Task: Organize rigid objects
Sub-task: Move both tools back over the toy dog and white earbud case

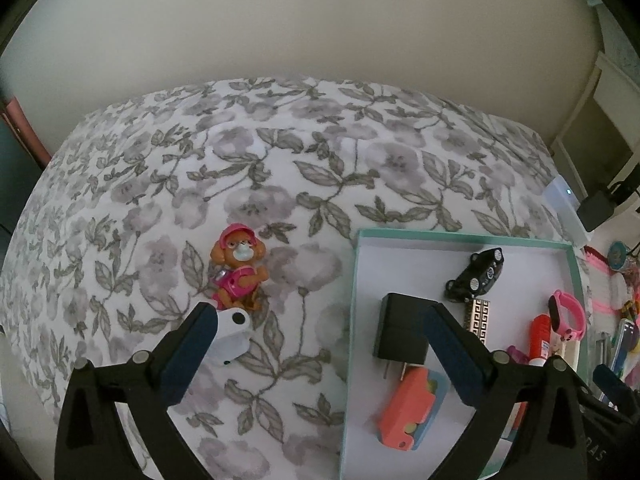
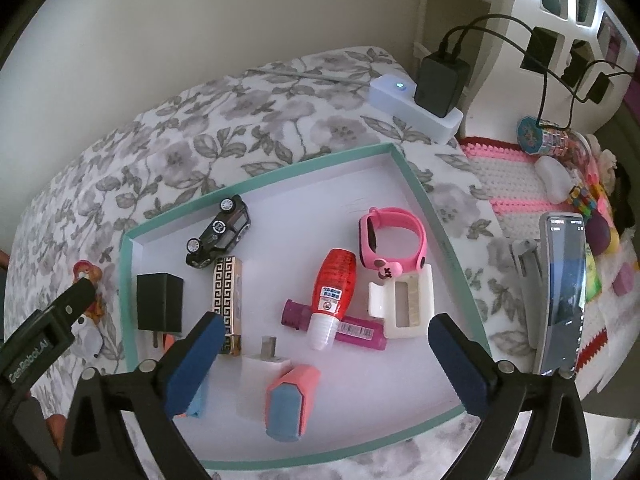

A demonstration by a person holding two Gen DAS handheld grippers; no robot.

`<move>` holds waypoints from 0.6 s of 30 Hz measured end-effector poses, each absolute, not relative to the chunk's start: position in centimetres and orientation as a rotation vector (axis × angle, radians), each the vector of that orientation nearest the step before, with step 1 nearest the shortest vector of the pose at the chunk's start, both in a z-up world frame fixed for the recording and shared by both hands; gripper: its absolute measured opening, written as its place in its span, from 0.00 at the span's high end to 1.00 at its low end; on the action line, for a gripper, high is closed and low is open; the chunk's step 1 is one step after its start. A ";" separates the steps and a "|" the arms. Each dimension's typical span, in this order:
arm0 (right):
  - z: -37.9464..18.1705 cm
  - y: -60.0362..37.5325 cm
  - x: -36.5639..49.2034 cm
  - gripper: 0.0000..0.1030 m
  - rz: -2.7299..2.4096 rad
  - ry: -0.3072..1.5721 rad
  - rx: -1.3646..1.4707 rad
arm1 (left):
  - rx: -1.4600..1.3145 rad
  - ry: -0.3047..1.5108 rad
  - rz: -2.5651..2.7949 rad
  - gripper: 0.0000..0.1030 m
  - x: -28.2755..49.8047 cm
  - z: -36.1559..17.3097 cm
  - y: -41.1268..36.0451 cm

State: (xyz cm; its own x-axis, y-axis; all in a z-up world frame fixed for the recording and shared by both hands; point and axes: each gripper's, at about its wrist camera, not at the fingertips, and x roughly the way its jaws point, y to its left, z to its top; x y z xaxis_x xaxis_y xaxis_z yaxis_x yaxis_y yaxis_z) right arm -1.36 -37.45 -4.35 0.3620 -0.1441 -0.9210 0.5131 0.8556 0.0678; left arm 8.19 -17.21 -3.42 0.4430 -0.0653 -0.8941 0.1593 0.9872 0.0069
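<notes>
A teal-rimmed white tray [image 2: 256, 188] lies on the flowered bedspread. It holds a black toy car [image 2: 220, 232], a black charger [image 2: 160, 302], a gold patterned lighter [image 2: 228, 300], a red bottle [image 2: 334, 292], a pink watch [image 2: 394, 240], a white clip [image 2: 404, 304] and a salmon-and-blue block [image 2: 292, 400]. My right gripper [image 2: 326, 322] hangs open above these, gripping nothing. Left of the tray [image 1: 460, 236], a pink-clad dog figure [image 1: 238, 268] and a small white case [image 1: 234, 336] rest on the bedspread. My left gripper [image 1: 320, 314] is open over the tray's left rim, its left finger beside the case.
A white power strip with a black adapter [image 2: 416, 100] sits behind the tray. At right, a phone on a stand [image 2: 560, 296] and a knitted mat [image 2: 520, 184] crowded with small things. A wall closes off the far side of the bed.
</notes>
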 end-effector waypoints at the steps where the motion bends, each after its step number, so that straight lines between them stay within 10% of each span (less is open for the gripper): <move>1: -4.4 -37.4 -1.3 0.00 -0.436 1.129 0.371 | 0.086 1.108 -0.139 0.00 8.3 -3.5 -17.0; 18: -4.0 -32.7 0.7 0.00 -0.295 1.127 0.340 | 0.016 1.084 -0.068 0.00 10.8 -1.7 -10.4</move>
